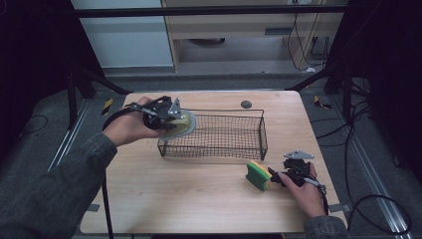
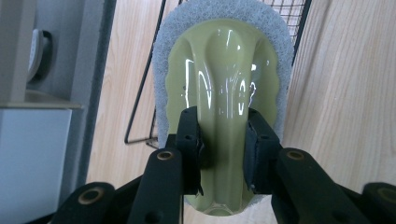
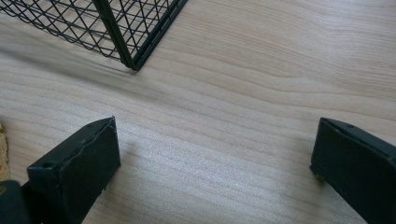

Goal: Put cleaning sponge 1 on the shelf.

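Holding the scrubber [image 2: 224, 93] clamped in left gripper [image 2: 223, 151] jaws over the basket [image 1: 219, 149], sponge [image 1: 258, 175] unlifted, right gripper [image 3: 215, 154] jaws apart.

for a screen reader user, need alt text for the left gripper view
The left claw is shut on the raised ridge of a glossy olive-green scrubber with a white pad. Behind it are the black wire basket and the wooden table.

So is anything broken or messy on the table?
Nothing looks broken or spilled. The left gripper holds a pale green plastic scrubber with a white pad over the black wire basket, and a green and yellow sponge stands on edge by the right gripper.
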The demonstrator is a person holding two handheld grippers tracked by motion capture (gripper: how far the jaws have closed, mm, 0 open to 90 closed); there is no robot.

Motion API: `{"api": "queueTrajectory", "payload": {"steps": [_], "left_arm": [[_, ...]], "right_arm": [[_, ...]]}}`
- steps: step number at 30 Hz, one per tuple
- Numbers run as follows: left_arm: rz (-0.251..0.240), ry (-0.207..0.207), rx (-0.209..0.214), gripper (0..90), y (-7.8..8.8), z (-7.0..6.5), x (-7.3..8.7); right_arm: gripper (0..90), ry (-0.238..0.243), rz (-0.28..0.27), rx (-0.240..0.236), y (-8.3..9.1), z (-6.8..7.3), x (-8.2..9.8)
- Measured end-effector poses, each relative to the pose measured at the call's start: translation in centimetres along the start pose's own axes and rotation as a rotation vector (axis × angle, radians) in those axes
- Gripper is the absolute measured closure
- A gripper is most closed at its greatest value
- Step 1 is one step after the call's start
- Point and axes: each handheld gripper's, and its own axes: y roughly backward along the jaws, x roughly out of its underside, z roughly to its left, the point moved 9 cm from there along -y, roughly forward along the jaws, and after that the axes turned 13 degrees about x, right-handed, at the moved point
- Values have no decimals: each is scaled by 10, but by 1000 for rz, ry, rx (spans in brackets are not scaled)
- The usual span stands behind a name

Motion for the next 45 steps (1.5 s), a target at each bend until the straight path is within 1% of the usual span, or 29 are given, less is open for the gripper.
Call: {"api": "queueTrajectory", "payload": {"steps": [2,5,8,9,10,11,14,15,17,18,22,23,24,26,28,31,33,35,40,45], "left_arm": [[6,-18,-4,706,-5,2,-7],[4,-18,-15,706,-10,4,-15],[12,-25,-55,706,-15,8,-21],[14,-19,-64,706,-16,10,-21],[19,-7,-59,707,-18,10,-21],[23,-7,-64,707,-20,12,-21],[40,1,-74,707,-29,14,-20],[43,-5,-81,707,-30,14,-20],[41,-5,-83,707,-30,14,-20],[35,-12,-83,707,-32,14,-20],[13,-21,-100,706,-32,20,-19],[-2,-23,-100,707,-32,21,-19],[-2,-23,-100,707,-32,21,-19],[-21,-42,-91,706,-33,22,-18],[-19,-50,-92,706,-34,23,-16],[-17,-47,-94,706,-36,26,-15],[-15,-62,-102,706,-36,27,-16],[-17,-64,-99,706,-38,26,-16],[6,-72,-82,706,-47,27,-14],[41,-77,-69,706,-57,27,-8]], "right_arm": [[15,4,0,1,0,0,0],[15,2,-1,0,0,0,0],[15,1,0,0,0,0,0],[15,2,-1,0,0,0,0],[16,2,0,0,0,0,0],[17,9,0,3,1,-1,1],[14,9,-2,1,1,0,1],[11,5,1,-2,1,1,1],[7,7,2,-1,0,1,0],[7,9,4,0,-1,1,-1],[7,9,5,0,-1,1,-1],[7,8,5,1,-1,1,-1],[7,8,5,1,-1,1,-1],[7,8,4,1,-1,1,-1],[7,9,3,2,-1,1,-1],[8,6,5,2,-1,1,-1],[8,7,4,2,-1,1,-1],[7,8,3,2,-1,1,-1],[7,6,3,2,-2,1,-1],[7,5,3,3,-2,1,-1]]}}
